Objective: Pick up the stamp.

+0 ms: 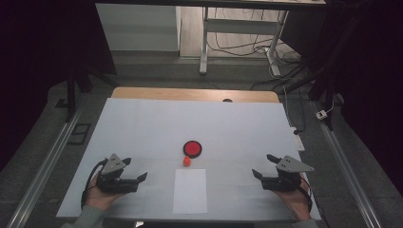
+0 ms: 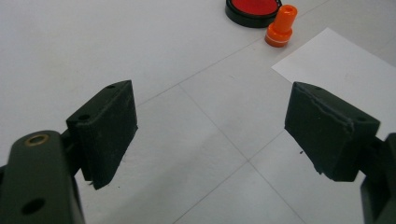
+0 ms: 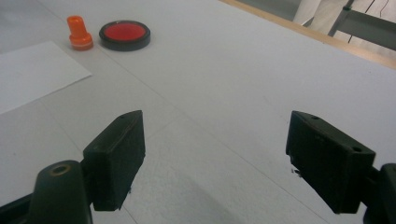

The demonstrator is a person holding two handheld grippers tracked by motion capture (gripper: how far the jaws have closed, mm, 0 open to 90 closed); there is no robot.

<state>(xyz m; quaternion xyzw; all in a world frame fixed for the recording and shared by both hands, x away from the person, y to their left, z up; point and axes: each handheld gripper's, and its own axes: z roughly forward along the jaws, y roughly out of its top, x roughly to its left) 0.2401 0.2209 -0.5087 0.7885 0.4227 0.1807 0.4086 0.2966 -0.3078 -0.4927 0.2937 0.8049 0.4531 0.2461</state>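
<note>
both the left gripper (image 1: 134, 170) and right gripper (image 1: 263, 166) are resting spread and empty near the desk's near corners; the small orange plastic stamp (image 1: 187, 161) is standing mid-desk beside the round red ink pad (image 1: 192, 148), so approaching squarely probably avoids tipping it.

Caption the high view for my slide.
Two open grippers flank a white sheet, orange stamp and red ink pad.

One orange stamp (image 1: 187, 161), one red ink pad (image 1: 192, 148), one paper sheet (image 1: 190, 191), two tools.
</note>
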